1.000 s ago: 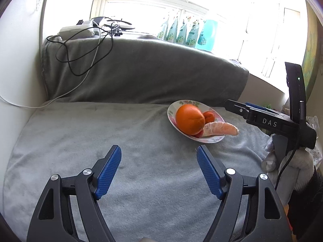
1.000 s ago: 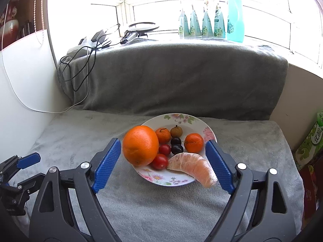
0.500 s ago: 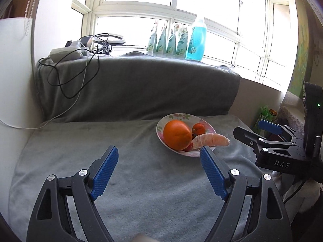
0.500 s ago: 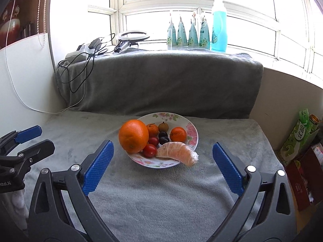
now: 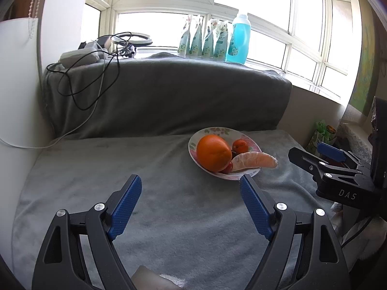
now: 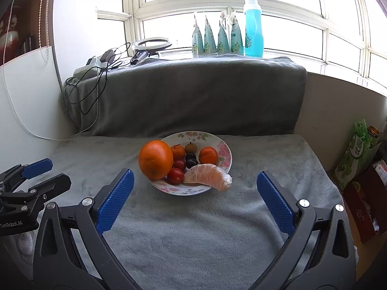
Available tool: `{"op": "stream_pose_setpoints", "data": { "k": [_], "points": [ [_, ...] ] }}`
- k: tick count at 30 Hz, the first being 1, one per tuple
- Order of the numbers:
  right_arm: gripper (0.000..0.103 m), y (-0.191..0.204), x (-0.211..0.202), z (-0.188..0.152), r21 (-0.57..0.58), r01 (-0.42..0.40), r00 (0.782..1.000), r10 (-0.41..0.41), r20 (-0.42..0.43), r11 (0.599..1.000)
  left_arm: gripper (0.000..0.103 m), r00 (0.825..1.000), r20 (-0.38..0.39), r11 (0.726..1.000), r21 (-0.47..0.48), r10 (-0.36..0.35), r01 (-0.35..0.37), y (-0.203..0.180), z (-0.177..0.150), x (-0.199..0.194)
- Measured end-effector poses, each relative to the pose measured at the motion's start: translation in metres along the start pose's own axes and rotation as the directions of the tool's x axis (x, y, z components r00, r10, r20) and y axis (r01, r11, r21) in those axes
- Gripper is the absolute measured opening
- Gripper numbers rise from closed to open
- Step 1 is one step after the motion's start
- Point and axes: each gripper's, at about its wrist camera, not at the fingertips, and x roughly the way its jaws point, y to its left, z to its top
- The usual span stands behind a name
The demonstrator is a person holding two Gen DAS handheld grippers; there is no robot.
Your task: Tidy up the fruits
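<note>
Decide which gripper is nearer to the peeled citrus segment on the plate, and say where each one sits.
Right, though only slightly. The right gripper faces the peeled citrus segment squarely, open, with the segment just beyond its fingertips. The left gripper, also open, sits off to the segment's left.

Fruits [image 6: 167,162] piled on floral plate [image 6: 223,151]

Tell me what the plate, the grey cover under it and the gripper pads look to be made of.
Plate: likely glazed ceramic, since it looks white and glossy with a printed flower rim; melamine is possible.
Cover: soft fleece or plush fabric, matte, with a brushed nap and slight creases.
Pads: blue, finely ribbed, probably rubber or soft plastic, set on black frames that look like hard plastic.
</note>
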Motion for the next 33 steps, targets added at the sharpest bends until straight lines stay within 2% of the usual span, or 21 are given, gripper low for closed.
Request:
{"op": "stream_pose_setpoints", "data": {
  "k": [33],
  "points": [
    [0.103, 0.0012, 0.0018, -0.0083, 0.028, -0.003, 1.000, 0.003, -0.014, 1.000, 0.083, 0.999, 0.034, 1.000, 0.022, 0.019, -0.020, -0.0019, -0.0003, -0.0051]
  ]
}}
